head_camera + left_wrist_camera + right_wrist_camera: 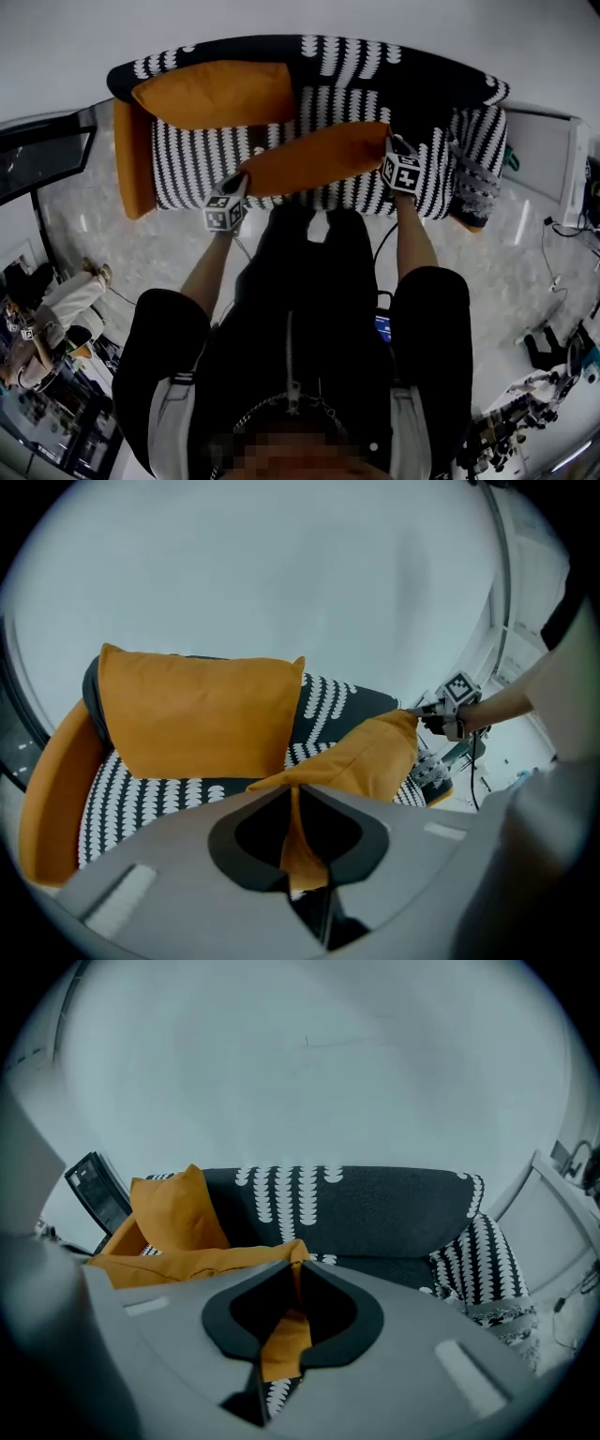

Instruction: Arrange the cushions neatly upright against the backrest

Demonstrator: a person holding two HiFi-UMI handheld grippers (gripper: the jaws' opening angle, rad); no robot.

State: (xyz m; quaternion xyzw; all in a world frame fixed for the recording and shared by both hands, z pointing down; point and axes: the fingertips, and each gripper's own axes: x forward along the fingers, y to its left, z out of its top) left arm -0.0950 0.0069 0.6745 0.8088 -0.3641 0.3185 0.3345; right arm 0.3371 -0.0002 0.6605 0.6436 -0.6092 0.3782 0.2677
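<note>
We hold one orange cushion [314, 157] by its two ends. The left gripper [239, 180] has its jaws pinched on the cushion's left corner, with a fold of orange fabric passing between the pads. The right gripper [391, 142] has its jaws pressed on the opposite corner, with fabric likewise between them. The cushion spans from one gripper to the other. It lies low and nearly flat over the seat of the sofa [197, 159], short of the backrest [375, 1208], which stands ahead of both grippers. Ahead and to the left of the left gripper, a second cushion [216, 94] stands upright against the backrest, just beside the orange armrest [131, 159]. To the right of the right gripper, a striped cushion [478, 1260] sits at the sofa's right end.
</note>
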